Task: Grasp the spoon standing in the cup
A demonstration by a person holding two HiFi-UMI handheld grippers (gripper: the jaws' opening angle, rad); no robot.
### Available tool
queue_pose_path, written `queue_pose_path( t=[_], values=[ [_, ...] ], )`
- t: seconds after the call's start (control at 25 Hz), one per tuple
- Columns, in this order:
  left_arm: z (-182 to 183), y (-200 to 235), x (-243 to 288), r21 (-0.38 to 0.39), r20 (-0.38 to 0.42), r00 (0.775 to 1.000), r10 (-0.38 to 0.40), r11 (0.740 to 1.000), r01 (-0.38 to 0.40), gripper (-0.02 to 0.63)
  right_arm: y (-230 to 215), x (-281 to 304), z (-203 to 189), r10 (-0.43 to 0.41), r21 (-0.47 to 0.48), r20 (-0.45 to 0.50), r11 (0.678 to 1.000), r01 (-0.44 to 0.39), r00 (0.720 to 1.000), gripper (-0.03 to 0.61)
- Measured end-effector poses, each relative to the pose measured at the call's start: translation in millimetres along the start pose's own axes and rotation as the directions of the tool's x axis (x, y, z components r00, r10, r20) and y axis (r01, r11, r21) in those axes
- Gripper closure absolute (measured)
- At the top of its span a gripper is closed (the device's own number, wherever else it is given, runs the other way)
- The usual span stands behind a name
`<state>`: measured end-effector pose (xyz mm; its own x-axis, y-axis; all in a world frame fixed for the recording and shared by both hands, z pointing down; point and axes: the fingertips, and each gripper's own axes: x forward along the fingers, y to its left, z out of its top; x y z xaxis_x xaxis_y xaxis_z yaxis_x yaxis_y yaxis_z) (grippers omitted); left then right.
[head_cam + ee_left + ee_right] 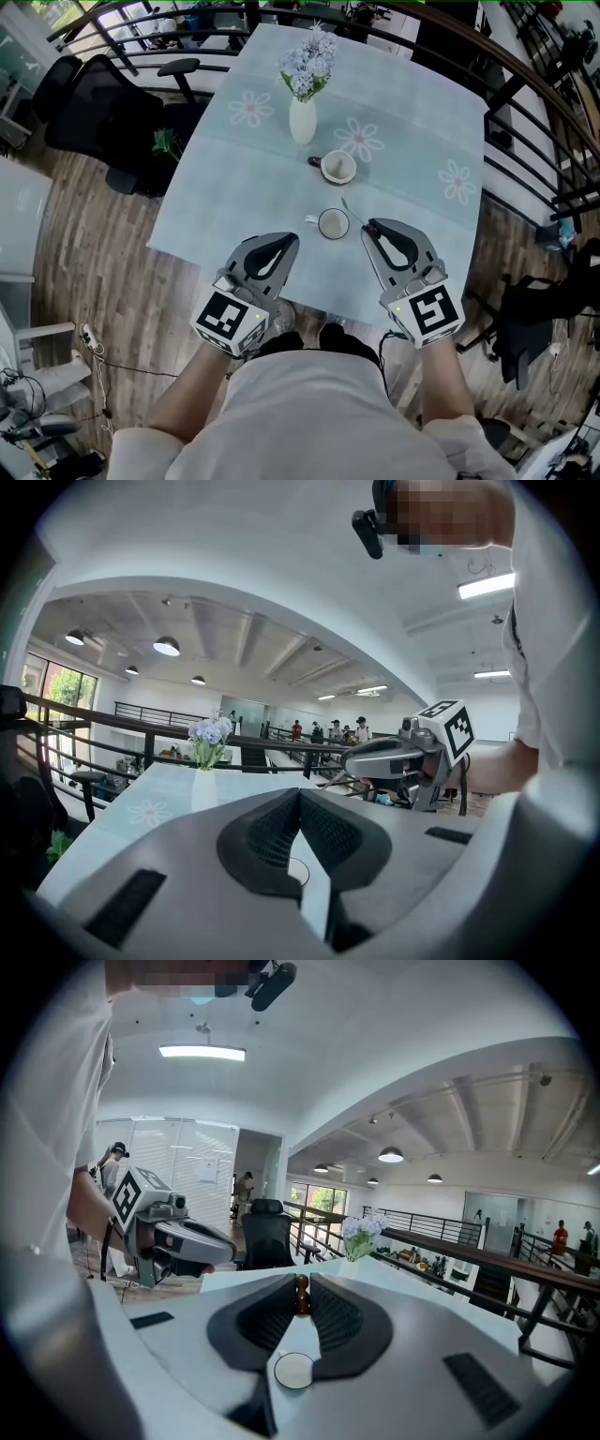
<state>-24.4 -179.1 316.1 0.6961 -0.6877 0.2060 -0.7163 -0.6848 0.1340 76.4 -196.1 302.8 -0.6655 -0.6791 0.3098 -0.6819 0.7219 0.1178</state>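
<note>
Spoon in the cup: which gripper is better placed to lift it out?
Right. The right gripper grips the spoon by its brown handle tip, above the cup; the left gripper is shut on nothing, off to the cup's side.

A small dark thing (314, 161) just beside the far cup (338, 167) is too small to name. In the right gripper view the spoon (302, 1299) shows only as a short brown stub pinched at the right gripper's (302, 1285) jaw tips; its bowl cannot be made out. In the left gripper view the left gripper's (300, 795) own body hides both that cup and the near cup (333, 223).
</note>
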Motion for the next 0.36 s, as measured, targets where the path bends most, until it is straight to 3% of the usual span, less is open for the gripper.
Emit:
queue_pose_path(
  t=[0.36],
  values=[
    [-4.0,2.8,0.3,-0.006,-0.009,1.000,0.006,1.000,-0.006,0.595,-0.6,4.3,-1.9,0.009,-0.026,0.002,1.000,-0.009,1.000,0.520]
  ],
)
